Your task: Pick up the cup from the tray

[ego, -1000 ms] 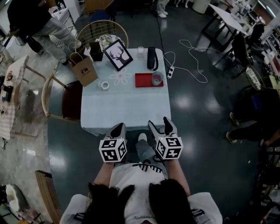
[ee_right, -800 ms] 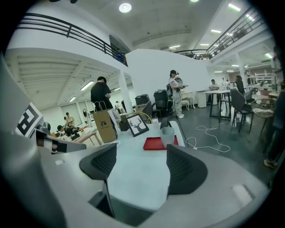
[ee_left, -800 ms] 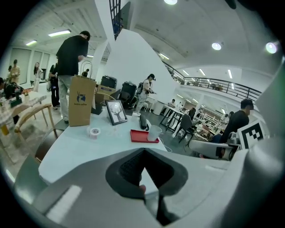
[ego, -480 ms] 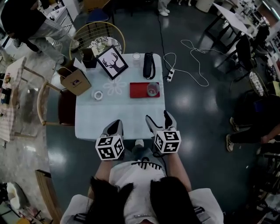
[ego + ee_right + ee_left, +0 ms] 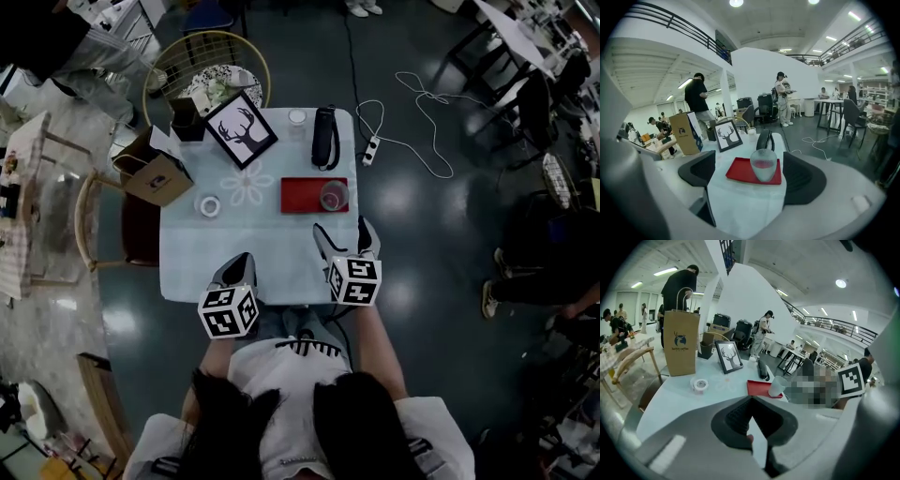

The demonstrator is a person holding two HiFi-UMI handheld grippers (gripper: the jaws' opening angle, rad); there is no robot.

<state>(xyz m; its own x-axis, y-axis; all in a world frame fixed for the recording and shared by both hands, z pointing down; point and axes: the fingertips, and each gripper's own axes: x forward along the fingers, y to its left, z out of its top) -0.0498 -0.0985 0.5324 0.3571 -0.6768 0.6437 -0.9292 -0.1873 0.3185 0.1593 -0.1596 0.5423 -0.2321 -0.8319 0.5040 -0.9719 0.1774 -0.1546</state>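
Observation:
A frosted clear cup (image 5: 333, 195) stands on the right end of a red tray (image 5: 305, 194) on the light-clothed table (image 5: 253, 244). My right gripper (image 5: 344, 236) is open, just short of the tray and in line with the cup. In the right gripper view the cup (image 5: 763, 164) and tray (image 5: 743, 170) show between the two dark pads, apart from them. My left gripper (image 5: 239, 267) hangs over the table's near edge with its jaws shut and nothing held. From the left gripper view the cup (image 5: 776, 386) stands far ahead to the right.
A brown paper bag (image 5: 153, 169), a framed deer picture (image 5: 240, 127), a tape roll (image 5: 208, 205), a black case (image 5: 323, 138) and a small glass (image 5: 297, 116) share the table. Chairs (image 5: 202, 70) stand at the back and left. A power strip with cable (image 5: 371, 150) lies on the floor at right.
Both grippers have moved forward from in front of the table to over its near edge. The right gripper has come closer to the tray, still open.

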